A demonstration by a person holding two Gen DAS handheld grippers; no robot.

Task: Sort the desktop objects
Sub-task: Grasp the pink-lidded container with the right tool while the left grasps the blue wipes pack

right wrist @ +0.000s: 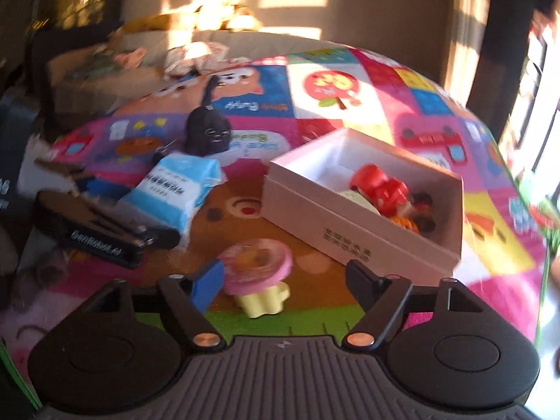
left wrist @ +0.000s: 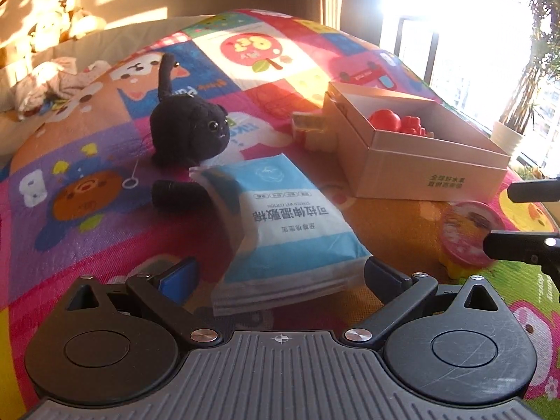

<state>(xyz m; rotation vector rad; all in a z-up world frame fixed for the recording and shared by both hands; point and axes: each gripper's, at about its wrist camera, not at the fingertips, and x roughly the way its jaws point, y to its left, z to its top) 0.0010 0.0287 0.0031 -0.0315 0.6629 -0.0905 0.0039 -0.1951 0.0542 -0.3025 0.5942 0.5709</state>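
A blue-and-white wipes pack (left wrist: 290,231) lies on the colourful play mat, its near end between the fingers of my open left gripper (left wrist: 280,280). A black plush cat (left wrist: 190,127) sits just behind it. An open cardboard box (left wrist: 434,171) to the right holds red toys (left wrist: 395,122). In the right wrist view my open right gripper (right wrist: 283,283) is around a pink-lidded yellow cup (right wrist: 257,276); that cup also shows in the left wrist view (left wrist: 467,231). The box (right wrist: 353,231), pack (right wrist: 175,189), cat (right wrist: 208,133) and left gripper (right wrist: 105,231) show there too.
A small yellowish toy (left wrist: 309,129) sits by the box's left end. Crumpled cloth (left wrist: 52,84) and plush toys (left wrist: 59,24) lie at the mat's far left. A potted plant (left wrist: 525,105) stands by the bright window on the right.
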